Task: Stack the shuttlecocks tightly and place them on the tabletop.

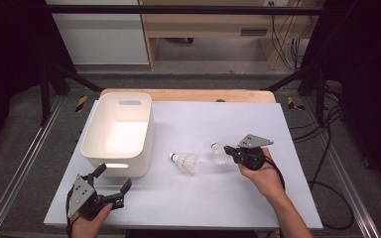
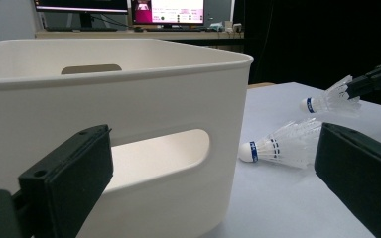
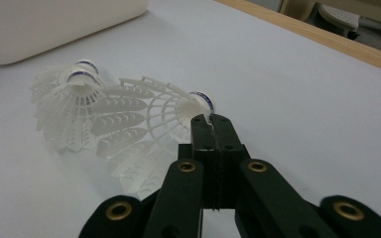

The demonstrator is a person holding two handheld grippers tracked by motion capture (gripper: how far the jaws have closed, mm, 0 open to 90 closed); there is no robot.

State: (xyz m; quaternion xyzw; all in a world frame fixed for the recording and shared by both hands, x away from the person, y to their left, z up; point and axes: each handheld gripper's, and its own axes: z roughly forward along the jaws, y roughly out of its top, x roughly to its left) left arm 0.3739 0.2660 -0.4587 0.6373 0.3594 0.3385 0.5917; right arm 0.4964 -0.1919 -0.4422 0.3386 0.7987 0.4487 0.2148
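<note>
1. At the lower left of the high view, the left claw [image 1: 113,184] is seen in a hand, just beside the near wall of the white bin [image 1: 92,130]. Its jaws are spread wide apart and nothing is held between them.

2. In the left gripper view, the two black jaws are found at the lower left and lower right of the frame. The near wall of the bin, with its handle slot [image 2: 163,156], is seen between them at close range.

3. Right of the centre of the high view, the right claw [image 1: 228,150] is held by a hand that enters from the lower right. Its jaws are closed on a shuttlecock [image 1: 219,153].

4. In the right gripper view, the jaws are pressed together at the centre of the frame, and the feather skirt of the held shuttlecock [image 3: 144,124] is pinched at its edge. The cork end is turned away from the camera.

5. A second shuttlecock [image 1: 186,162] is lying on its side on the white worktop [image 1: 258,193], near the middle of the high view, between the bin and the right claw. Its cork is pointed to the left of the frame.

6. In the right gripper view, the two skirts are seen overlapping; whether they touch cannot be told.

7. Farther up in the high view, the wooden edge [image 1: 203,95] of the worktop is visible.
</note>
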